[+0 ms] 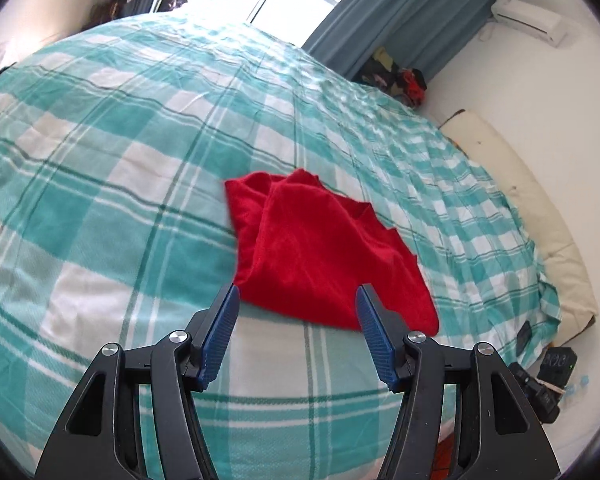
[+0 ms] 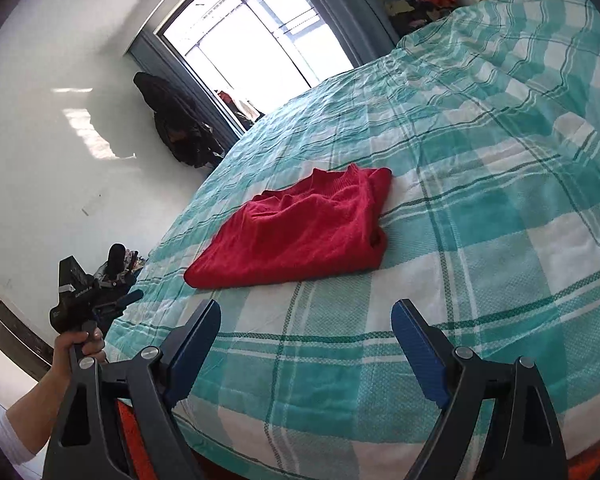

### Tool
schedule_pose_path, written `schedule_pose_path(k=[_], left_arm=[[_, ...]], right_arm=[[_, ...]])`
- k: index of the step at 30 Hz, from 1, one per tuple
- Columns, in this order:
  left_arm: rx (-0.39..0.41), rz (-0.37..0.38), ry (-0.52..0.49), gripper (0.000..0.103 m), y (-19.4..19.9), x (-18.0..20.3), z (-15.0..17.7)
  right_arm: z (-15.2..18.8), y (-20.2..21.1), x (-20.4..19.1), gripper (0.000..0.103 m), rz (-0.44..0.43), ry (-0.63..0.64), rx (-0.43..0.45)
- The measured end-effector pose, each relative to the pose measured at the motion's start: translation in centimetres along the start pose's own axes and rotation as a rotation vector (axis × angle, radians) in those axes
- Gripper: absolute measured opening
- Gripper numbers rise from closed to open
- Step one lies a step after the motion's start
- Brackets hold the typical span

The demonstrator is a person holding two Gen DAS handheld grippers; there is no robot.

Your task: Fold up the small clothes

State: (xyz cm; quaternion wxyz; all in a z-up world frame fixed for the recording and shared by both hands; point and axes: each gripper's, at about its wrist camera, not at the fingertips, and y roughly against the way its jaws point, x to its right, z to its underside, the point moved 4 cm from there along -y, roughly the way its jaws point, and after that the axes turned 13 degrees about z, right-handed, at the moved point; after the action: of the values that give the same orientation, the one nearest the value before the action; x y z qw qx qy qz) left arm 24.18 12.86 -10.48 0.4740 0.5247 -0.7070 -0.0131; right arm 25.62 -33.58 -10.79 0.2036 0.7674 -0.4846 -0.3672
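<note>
A small red knit garment (image 1: pixel 320 248) lies folded into a rough bundle on a bed with a teal and white checked cover (image 1: pixel 120 184). My left gripper (image 1: pixel 299 296) is open just short of the garment's near edge, and its blue pads touch nothing. In the right wrist view the same garment (image 2: pixel 300 232) lies flat, its neckline towards the window. My right gripper (image 2: pixel 307 312) is wide open over bare cover, a short way in front of the garment. A hand (image 2: pixel 76 346) at the lower left holds the left gripper's handle beside the bed.
A cream pillow (image 1: pixel 540 216) lies along the bed's right side against the wall. A heap of clothes (image 1: pixel 396 76) sits by the blue curtain (image 1: pixel 400 12). Dark coats (image 2: pixel 176 124) hang next to the bright window (image 2: pixel 260 28). The bed's near edge runs just below both grippers.
</note>
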Motion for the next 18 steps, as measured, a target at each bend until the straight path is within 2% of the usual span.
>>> schedule_pose_path(k=[4,6,10,13,16,18], left_arm=[[-0.038,-0.044,-0.016,0.059,-5.1,-1.0,-5.6],[-0.079,-0.059,-0.009,0.053,-8.4,-1.7,-7.7],[-0.177,-0.126,-0.036,0.053,-14.9,-2.9,-10.2],[-0.277,-0.139,-0.052,0.053,-19.0,-3.8,-10.6],[-0.361,-0.154,-0.103,0.053,-21.9,-4.1,-10.1],[-0.401,-0.135,-0.148,0.053,-23.3,-3.7,-9.6]], right_arm=[[-5.3,-4.8,-0.7,0.066,-0.015,0.017,-0.046],[-8.8,-7.4,-0.5,0.061,-0.004,0.005,-0.05],[-14.9,-13.9,-0.3,0.054,0.01,-0.013,-0.11],[-16.8,-19.4,-0.7,0.054,0.049,0.03,-0.194],[-17.1,-24.3,-1.1,0.054,0.098,0.085,-0.268],[-16.8,-26.8,-1.2,0.054,0.123,0.124,-0.301]])
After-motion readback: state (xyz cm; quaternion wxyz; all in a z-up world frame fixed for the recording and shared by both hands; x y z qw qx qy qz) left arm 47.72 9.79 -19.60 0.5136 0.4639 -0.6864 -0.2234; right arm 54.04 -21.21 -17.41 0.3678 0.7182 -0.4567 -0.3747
